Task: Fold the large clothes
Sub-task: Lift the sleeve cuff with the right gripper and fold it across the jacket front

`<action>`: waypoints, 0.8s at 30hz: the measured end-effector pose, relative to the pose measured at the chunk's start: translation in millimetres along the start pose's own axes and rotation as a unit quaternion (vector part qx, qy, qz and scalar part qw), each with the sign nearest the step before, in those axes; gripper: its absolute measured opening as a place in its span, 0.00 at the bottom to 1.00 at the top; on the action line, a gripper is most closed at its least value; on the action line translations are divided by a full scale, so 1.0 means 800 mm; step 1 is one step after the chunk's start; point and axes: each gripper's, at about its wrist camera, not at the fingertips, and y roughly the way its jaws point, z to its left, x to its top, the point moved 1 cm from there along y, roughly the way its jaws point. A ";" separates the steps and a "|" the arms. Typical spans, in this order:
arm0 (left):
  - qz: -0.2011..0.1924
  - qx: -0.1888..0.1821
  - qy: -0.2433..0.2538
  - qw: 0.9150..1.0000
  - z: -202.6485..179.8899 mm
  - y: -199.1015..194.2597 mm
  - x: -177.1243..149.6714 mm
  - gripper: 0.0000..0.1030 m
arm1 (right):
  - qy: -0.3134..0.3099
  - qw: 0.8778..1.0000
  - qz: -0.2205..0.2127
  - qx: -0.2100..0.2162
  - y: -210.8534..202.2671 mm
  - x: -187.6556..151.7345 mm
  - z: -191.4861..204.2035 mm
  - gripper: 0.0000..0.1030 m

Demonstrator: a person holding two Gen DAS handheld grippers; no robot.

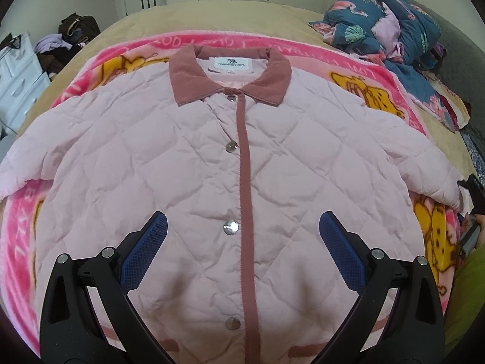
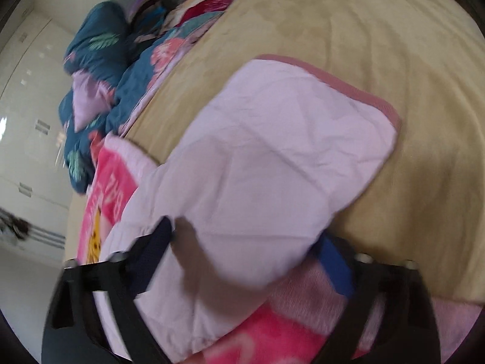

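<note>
Left claw (image 1: pixel 242 236) held open, angled down over jacket (image 1: pixel 188 188) front. Right claw (image 2: pixel 242 254) rolled, jaws apart around sleeve (image 2: pixel 272 151); contact unclear through blur.

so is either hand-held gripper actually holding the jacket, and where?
Left hand-held gripper: open above the jacket, holding nothing. Right hand-held gripper: straddles the sleeve; grip unclear.

Jacket (image 1: pixel 188 163): matt pink quilted cloth, puffy; collar (image 1: pixel 230 72) ribbed corduroy-like cloth; snaps (image 1: pixel 231 229) shiny metal. Blanket (image 1: pixel 21 227): fuzzy pink fleece. Bed cover (image 2: pixel 379 24): soft tan plush. Left gripper (image 1: pixel 242 251): matt black plastic, blue textured pads (image 1: pixel 145 248), metal pins.
</note>
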 end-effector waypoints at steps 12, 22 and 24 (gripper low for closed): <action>-0.032 0.004 -0.038 0.999 0.068 -0.035 0.041 0.91 | -0.171 0.970 -0.115 0.126 -0.131 0.002 0.150 0.19; -0.077 0.000 -0.064 0.995 0.120 -0.077 0.082 0.91 | -0.304 0.909 -0.139 0.249 -0.238 -0.079 0.305 0.17; -0.083 0.000 -0.070 0.994 0.129 -0.083 0.088 0.91 | -0.324 0.896 -0.136 0.270 -0.253 -0.101 0.335 0.17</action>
